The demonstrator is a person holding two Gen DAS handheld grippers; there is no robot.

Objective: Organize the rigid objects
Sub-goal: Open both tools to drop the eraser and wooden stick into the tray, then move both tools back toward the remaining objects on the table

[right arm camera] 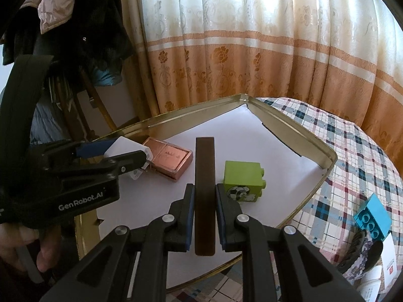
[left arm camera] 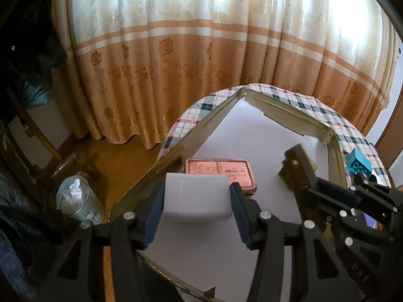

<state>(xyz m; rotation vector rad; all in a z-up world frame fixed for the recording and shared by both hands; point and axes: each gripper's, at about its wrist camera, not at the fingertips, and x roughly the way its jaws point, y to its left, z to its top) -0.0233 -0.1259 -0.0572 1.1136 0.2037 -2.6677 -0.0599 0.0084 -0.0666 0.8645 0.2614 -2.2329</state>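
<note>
**Two grippers hold objects over a metal tray**

Left wrist view: The left gripper (left arm camera: 196,214) is clamped on a white block (left arm camera: 196,196), its blue-padded fingers (left arm camera: 153,216) pressing the block's two sides. The block hangs above a shallow gold-rimmed tray (left arm camera: 141,183) lined with white paper. Just beyond the block, a copper-coloured box (left arm camera: 221,171) lies flat on the tray floor. To the right, the right gripper (left arm camera: 325,188) grips a dark brown bar (left arm camera: 301,168), with a green block (left arm camera: 286,176) partly hidden behind it. A blue toy brick (left arm camera: 359,164) sits outside the tray on a plaid tablecloth (left arm camera: 314,108). A floral curtain (left arm camera: 201,50) fills the background, and a small bin (left arm camera: 78,198) stands on the wooden floor at lower left.

Right wrist view: The right gripper (right arm camera: 204,219) is closed on the dark brown bar (right arm camera: 204,188), which stands on edge and points away from the camera, over the tray (right arm camera: 325,156). The green block (right arm camera: 243,181) rests on the tray just right of the bar; the copper-coloured box (right arm camera: 168,158) lies to its left. The left gripper (right arm camera: 131,156) holds the white block (right arm camera: 123,146) beside that box. The blue toy brick (right arm camera: 372,216) lies on the plaid tablecloth (right arm camera: 352,151), well apart from the tray.
</note>
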